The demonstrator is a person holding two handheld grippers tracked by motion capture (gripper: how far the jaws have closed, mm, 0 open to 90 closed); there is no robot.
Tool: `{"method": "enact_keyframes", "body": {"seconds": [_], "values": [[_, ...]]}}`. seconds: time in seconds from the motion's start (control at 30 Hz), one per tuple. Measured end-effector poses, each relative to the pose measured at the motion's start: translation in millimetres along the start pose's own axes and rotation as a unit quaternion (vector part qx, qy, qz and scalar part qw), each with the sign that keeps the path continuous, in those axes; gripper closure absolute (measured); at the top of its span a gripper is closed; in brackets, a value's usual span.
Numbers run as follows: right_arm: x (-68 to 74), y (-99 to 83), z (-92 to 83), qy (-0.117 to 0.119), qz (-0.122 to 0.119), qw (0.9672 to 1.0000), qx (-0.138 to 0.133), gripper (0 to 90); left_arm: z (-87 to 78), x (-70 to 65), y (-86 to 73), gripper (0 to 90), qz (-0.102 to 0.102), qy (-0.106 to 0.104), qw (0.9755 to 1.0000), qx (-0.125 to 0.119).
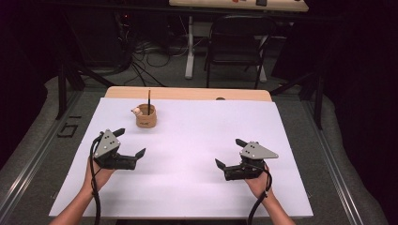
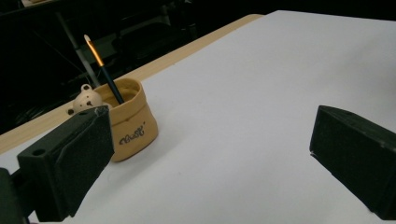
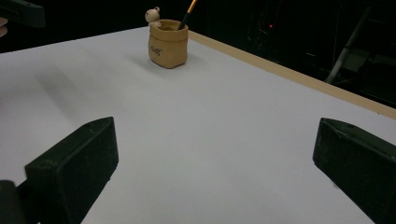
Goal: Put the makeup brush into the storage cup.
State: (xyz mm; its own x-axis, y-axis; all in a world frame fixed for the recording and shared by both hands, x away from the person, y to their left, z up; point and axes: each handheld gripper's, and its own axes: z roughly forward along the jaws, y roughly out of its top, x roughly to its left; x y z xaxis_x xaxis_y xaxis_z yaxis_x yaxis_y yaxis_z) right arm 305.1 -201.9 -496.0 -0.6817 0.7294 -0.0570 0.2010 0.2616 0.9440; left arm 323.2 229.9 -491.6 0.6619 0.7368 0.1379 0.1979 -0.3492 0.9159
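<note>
A small tan sack-shaped pot (image 1: 146, 117) stands on the white sheet (image 1: 187, 140) near the table's far left, with a little bear figure (image 1: 136, 111) on its rim and a dark pen (image 1: 149, 100) upright in it. My left gripper (image 1: 130, 142) is open, just in front of the pot and empty. My right gripper (image 1: 230, 152) is open at the near right, empty too. In the left gripper view the pot (image 2: 128, 121) sits close behind the left jaw, its pen (image 2: 103, 70) leaning. In the right gripper view the pot (image 3: 168, 43) stands far off.
The wooden table edge (image 1: 187, 93) runs along the back of the sheet. Beyond it stand a black chair (image 1: 237, 44), a table leg (image 1: 189, 47) and cables on the floor. The other gripper's jaw (image 3: 21, 11) shows at the top left of the right gripper view.
</note>
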Motion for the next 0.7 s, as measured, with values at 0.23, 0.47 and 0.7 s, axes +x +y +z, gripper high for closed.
{"method": "enact_keyframes", "body": {"seconds": [0.23,0.47,0.7], "values": [[-0.1,-2.2,-4.3,0.006,-0.001,1.0000,0.002,0.0,-7.5,-5.9,-12.3,0.0,-0.008,0.014,0.9998,0.006],[0.0,-8.4,-10.9,0.005,0.002,1.0000,-0.001,0.0,-16.2,-13.0,-29.5,0.0,-0.013,0.022,0.9997,0.007],[2.0,-12.0,-15.4,0.006,0.002,1.0000,-0.002,0.0,-21.4,-17.4,-37.9,0.0,-0.012,0.031,0.9994,0.008]]}}
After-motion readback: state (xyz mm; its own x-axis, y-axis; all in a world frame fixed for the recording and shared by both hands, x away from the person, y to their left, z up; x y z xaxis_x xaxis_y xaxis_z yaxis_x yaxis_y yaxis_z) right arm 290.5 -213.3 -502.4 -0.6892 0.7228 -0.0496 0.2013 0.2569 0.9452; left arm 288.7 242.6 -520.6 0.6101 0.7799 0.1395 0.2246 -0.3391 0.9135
